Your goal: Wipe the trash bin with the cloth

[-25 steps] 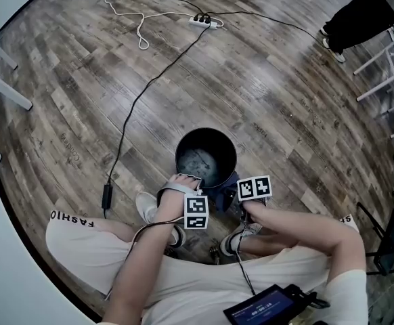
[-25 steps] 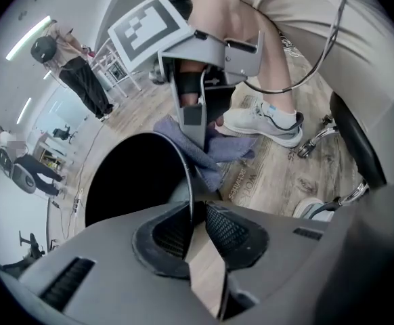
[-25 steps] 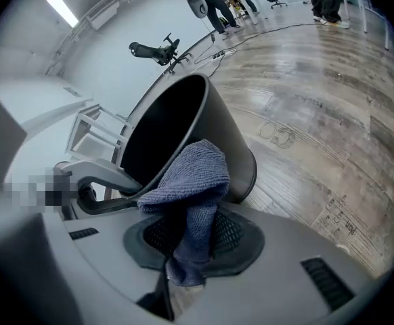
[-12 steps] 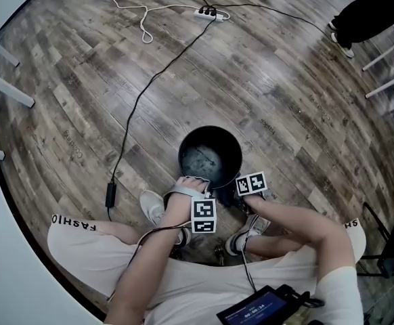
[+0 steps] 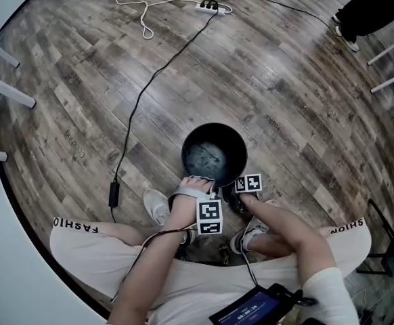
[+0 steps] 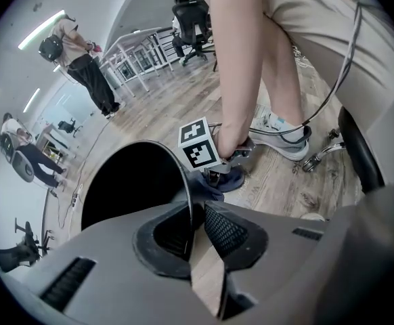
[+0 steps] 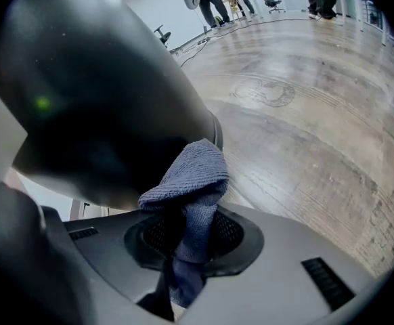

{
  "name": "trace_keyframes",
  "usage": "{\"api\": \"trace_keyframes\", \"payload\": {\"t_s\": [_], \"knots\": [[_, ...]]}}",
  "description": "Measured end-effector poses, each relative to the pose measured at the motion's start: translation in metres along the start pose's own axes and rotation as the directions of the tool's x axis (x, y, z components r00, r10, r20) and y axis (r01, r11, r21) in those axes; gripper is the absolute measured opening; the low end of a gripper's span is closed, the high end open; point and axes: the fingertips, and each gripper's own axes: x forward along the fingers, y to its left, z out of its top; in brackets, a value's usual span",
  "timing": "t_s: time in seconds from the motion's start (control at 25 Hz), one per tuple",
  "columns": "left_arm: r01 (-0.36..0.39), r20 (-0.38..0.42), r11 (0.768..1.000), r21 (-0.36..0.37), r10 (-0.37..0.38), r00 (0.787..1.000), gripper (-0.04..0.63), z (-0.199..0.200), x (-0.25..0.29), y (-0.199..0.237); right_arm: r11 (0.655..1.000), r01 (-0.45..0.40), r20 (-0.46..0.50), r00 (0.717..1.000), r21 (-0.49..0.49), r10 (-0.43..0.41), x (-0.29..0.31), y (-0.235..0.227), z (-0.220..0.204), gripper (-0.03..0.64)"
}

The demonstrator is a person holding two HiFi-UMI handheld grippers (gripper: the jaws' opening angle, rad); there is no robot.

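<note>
The left gripper (image 6: 195, 215), its jaws just closing, pinches the near rim of the trash bin (image 5: 195, 135). The right gripper (image 7: 191, 230) clamps the blue cloth (image 7: 191, 171), whose bunched end, just ahead of its fingertips, seems to touch the bin's upright outer wall.

From the head, looked steeply down from well above onto the trash bin (image 5: 191, 141) and the wooden floor (image 5: 285, 80). From the left tool (image 6: 195, 217), sat very near the bin's rim and faced across it toward the right tool (image 6: 219, 171) and the person's legs (image 6: 278, 59). From the right tool, pressed close against the bin's dark outer wall and faced along the floor into the room. Shared across all 3: bin and floor.
</note>
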Motion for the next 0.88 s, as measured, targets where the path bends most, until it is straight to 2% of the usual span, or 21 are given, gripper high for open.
{"api": "trace_keyframes", "payload": {"t_s": [0.2, 0.28, 0.48, 0.64, 0.88], "knots": [[0.001, 0.016, 1.0, -0.022, -0.001, 1.0, 0.067, 0.003, -0.001, -0.001, 1.0, -0.004, -0.042, 0.999, 0.011, 0.005, -0.022, 0.01, 0.0, 0.084], [0.007, 0.025, 1.0, -0.027, -0.006, 1.0, 0.14, 0.001, -0.004, 0.001, 1.0, -0.023, -0.04, 0.999, -0.014, 0.023, -0.037, 0.021, 0.005, 0.084], [0.007, 0.012, 1.0, -0.013, -0.007, 1.0, 0.162, -0.007, -0.015, 0.008, 0.997, -0.062, -0.049, 0.997, -0.039, 0.06, -0.081, 0.046, 0.008, 0.084], [0.025, -0.043, 0.999, 0.03, -0.024, 0.999, 0.164, -0.022, -0.015, 0.002, 0.994, -0.103, -0.032, 0.994, -0.042, 0.102, -0.115, 0.073, 0.012, 0.084], [-0.019, -0.105, 0.999, 0.047, 0.024, 0.994, 0.16, -0.047, -0.009, 0.009, 0.984, -0.18, 0.002, 0.984, -0.014, 0.18, -0.162, 0.118, 0.02, 0.084]]}}
